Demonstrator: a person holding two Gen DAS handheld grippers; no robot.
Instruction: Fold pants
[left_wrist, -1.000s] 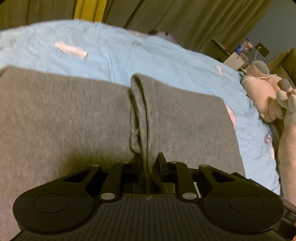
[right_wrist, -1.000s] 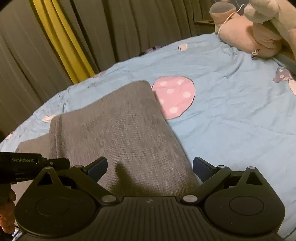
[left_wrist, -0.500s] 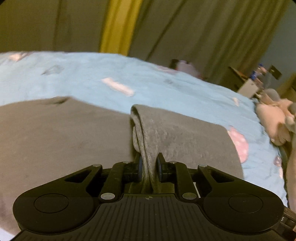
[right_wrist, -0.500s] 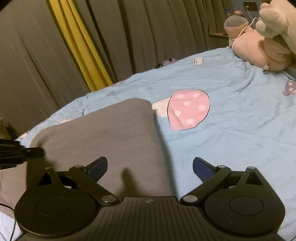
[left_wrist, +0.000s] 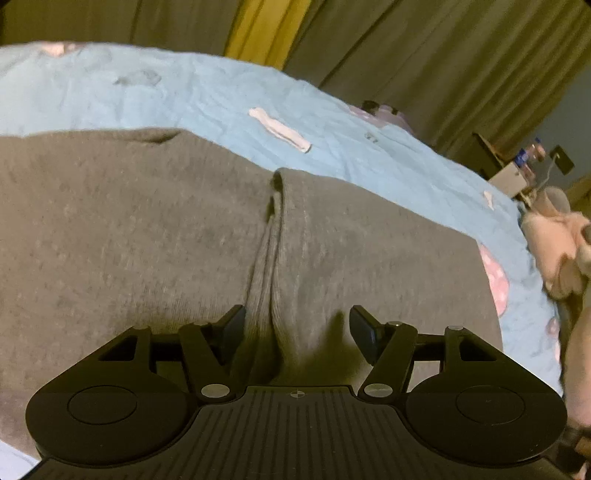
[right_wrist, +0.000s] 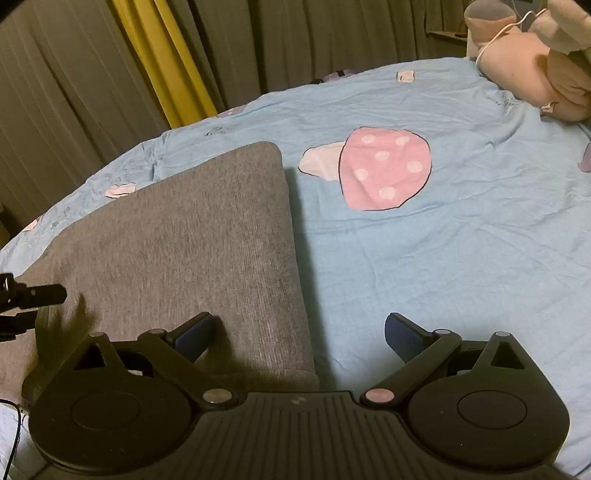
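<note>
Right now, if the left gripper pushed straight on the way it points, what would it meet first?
Probably the raised fold ridge of the grey pants. The left gripper is opening, the ridge between its jaws.

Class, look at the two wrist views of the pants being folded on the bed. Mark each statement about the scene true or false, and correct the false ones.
1. The pants are grey. True.
2. The left gripper is clamped shut on the fabric ridge. False: its jaws are opening and stand apart, with the ridge between them.
3. The bedsheet is blue with a pink mushroom print. True.
4. The right gripper holds a pink sock. False: it is open and holds nothing.
5. A plush toy lies on top of the pants. False: it sits at the sheet's far edge.
</note>
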